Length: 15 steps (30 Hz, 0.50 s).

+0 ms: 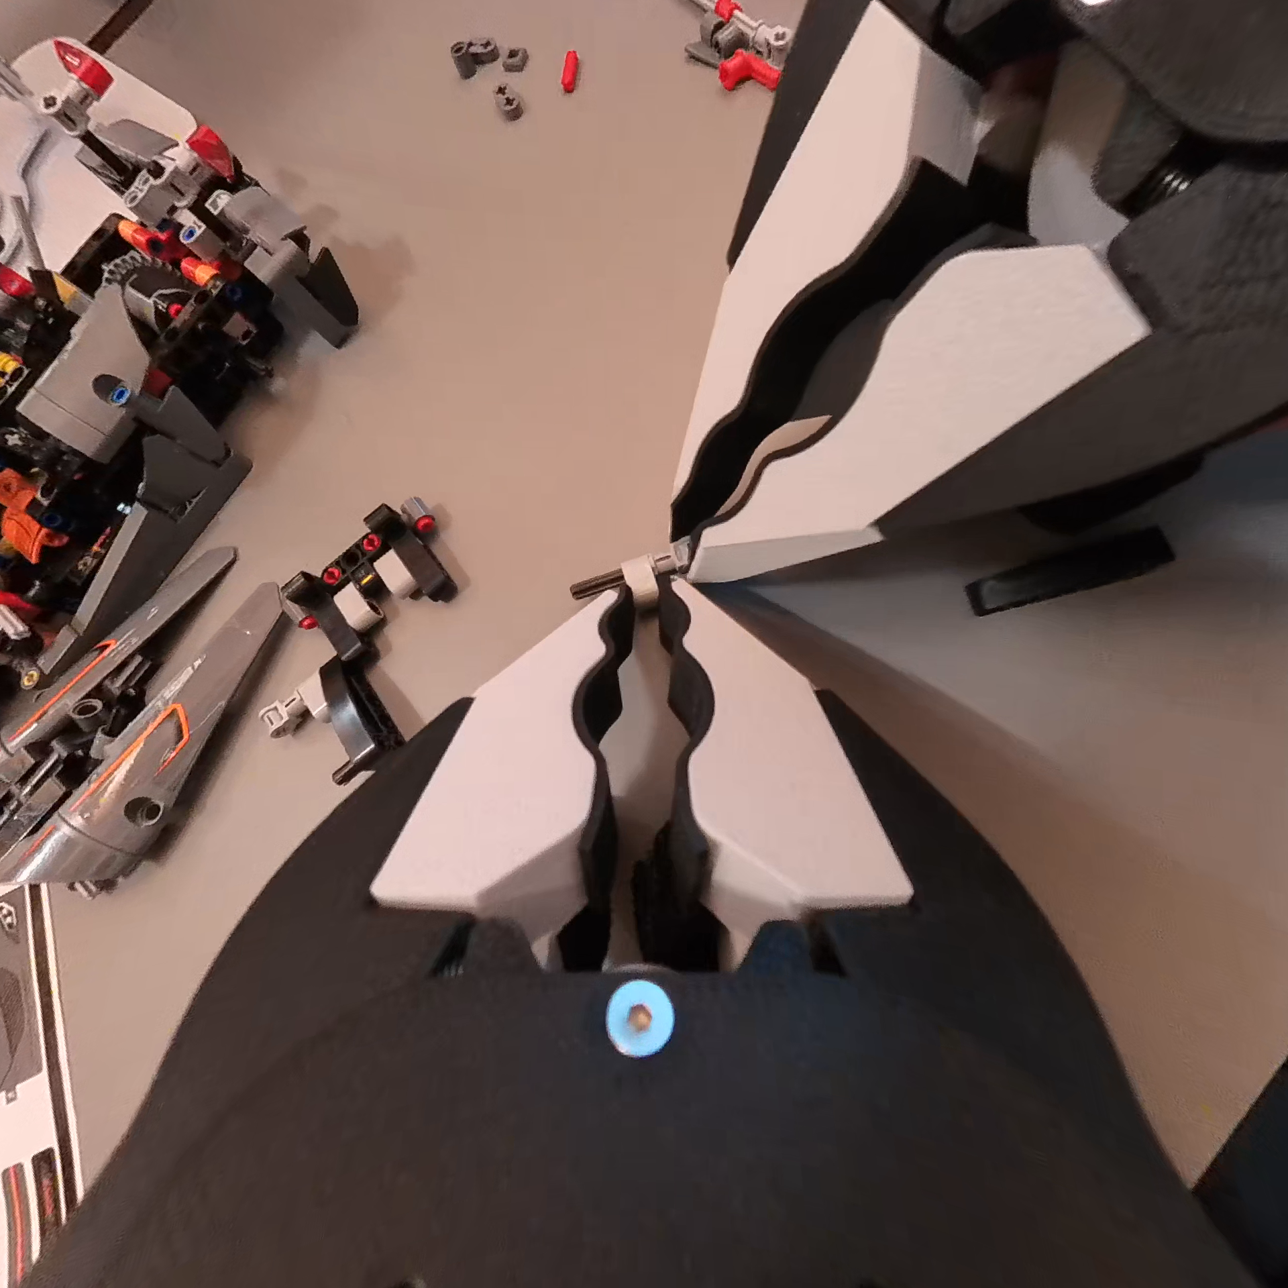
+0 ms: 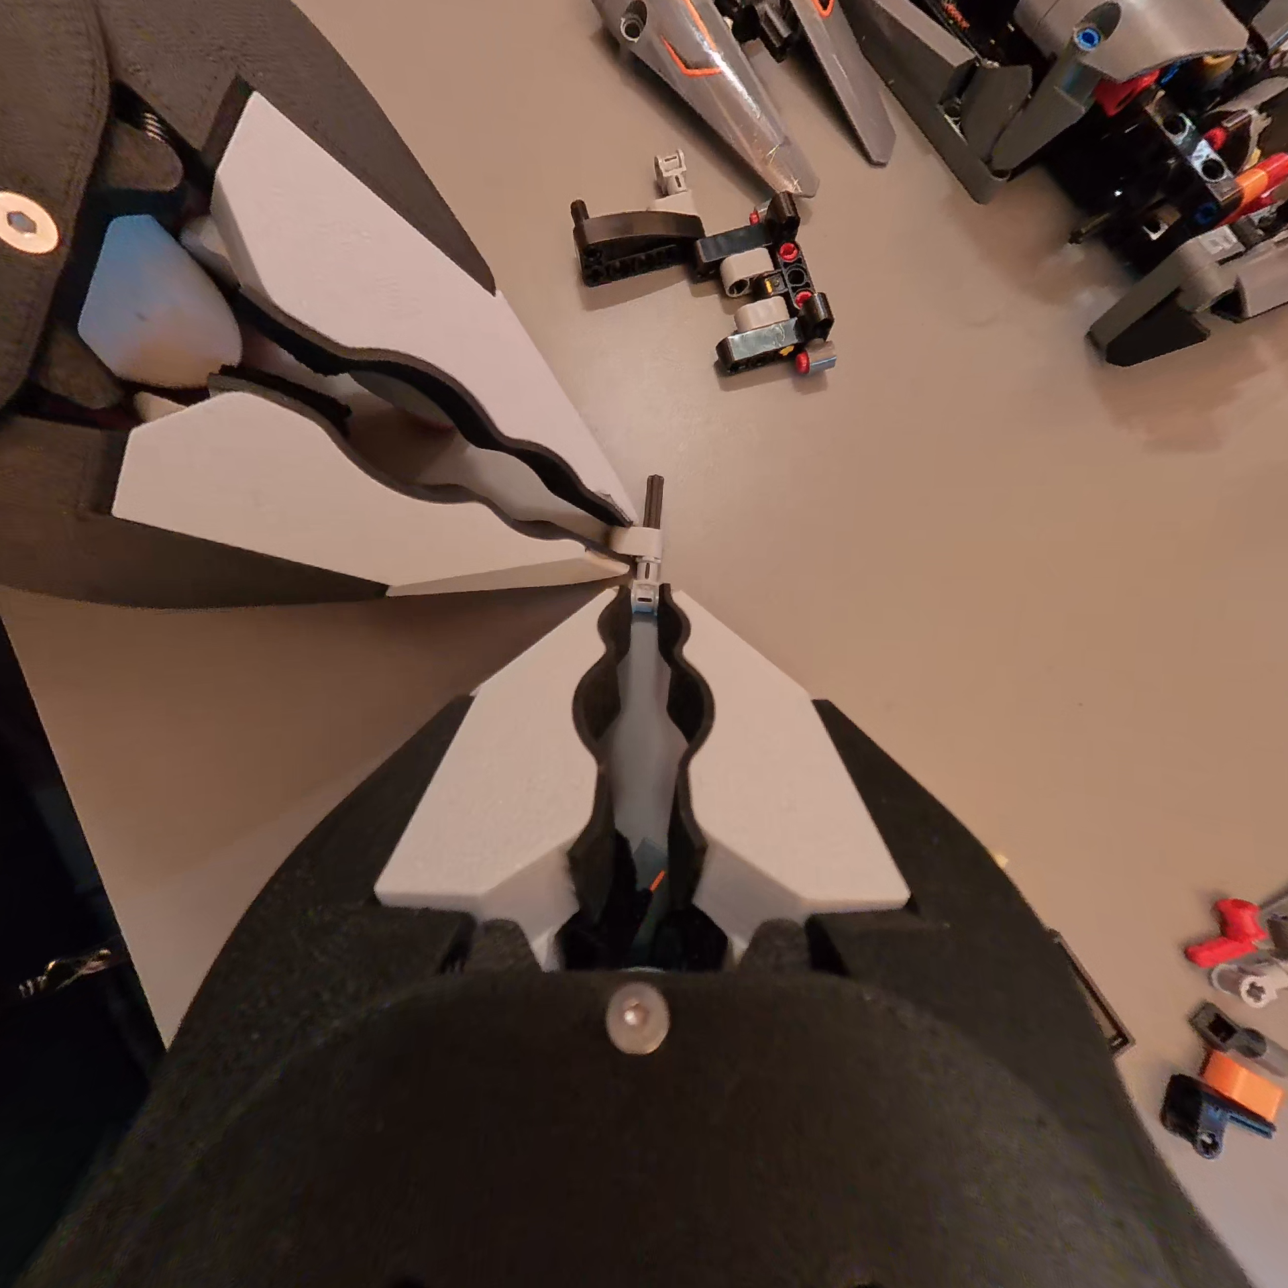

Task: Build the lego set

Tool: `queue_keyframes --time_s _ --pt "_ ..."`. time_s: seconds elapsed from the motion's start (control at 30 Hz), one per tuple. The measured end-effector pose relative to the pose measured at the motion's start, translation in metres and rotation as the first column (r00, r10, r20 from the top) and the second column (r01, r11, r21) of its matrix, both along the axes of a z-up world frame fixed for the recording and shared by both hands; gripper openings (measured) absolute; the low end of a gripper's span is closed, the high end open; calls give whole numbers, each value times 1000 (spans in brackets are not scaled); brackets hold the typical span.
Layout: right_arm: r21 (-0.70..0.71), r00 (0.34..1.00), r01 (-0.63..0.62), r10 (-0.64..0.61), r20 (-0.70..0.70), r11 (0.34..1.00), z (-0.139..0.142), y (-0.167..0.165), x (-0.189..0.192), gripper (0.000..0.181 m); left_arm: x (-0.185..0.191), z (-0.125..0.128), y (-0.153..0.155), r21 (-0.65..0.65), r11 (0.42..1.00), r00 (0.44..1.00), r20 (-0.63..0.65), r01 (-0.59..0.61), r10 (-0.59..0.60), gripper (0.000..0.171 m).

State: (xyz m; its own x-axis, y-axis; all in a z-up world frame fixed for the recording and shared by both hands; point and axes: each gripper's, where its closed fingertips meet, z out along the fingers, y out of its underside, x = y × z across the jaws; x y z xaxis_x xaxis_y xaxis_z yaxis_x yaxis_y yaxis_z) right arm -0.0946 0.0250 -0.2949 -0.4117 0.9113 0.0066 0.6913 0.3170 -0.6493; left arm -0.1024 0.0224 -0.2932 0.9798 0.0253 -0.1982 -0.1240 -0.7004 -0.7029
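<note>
My left gripper (image 1: 645,601) is shut on a small light grey connector (image 1: 640,580) with a black axle (image 1: 592,587) sticking out of its left side. My right gripper (image 1: 686,550) comes in from the upper right, shut on a light grey pin (image 1: 668,560) that meets the connector. In the right wrist view, my right gripper (image 2: 645,598) grips the pin (image 2: 645,584). The left gripper (image 2: 620,542) holds the connector (image 2: 638,538) from the left, with the axle (image 2: 654,502) pointing up. Both grippers hold the parts above the grey table (image 1: 557,313).
A large grey, black and red model (image 1: 139,313) (image 2: 1150,139) stands to one side. Grey wing panels (image 1: 139,732) (image 2: 732,90) and a small black subassembly (image 1: 376,578) (image 2: 753,279) lie near it. Loose pieces (image 1: 502,70) (image 2: 1233,1010) are scattered. A booklet (image 1: 28,1045) lies at the left edge. The tips of both grippers are at nearly the same place. Between my left fingertips and the small black subassembly (image 1: 376,578) there is roughly 8 centimeters. Seen from the right wrist view (image 2: 764,293) as well.
</note>
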Motion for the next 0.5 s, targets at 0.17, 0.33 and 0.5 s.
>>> queue_keyframes --time_s 0.17,0.33,0.5 --pt "-21 1000 -12 12 4 1000 1 1 0 5 0 -2 0 -27 1000 999 48 6 -5 7" --pt "-27 998 -40 39 -44 999 17 6 2 5 4 16 -5 39 999 999 16 34 -34 35" --pt "-55 996 -42 38 -84 998 45 39 32 5 4 37 -15 86 995 997 41 57 -61 32"
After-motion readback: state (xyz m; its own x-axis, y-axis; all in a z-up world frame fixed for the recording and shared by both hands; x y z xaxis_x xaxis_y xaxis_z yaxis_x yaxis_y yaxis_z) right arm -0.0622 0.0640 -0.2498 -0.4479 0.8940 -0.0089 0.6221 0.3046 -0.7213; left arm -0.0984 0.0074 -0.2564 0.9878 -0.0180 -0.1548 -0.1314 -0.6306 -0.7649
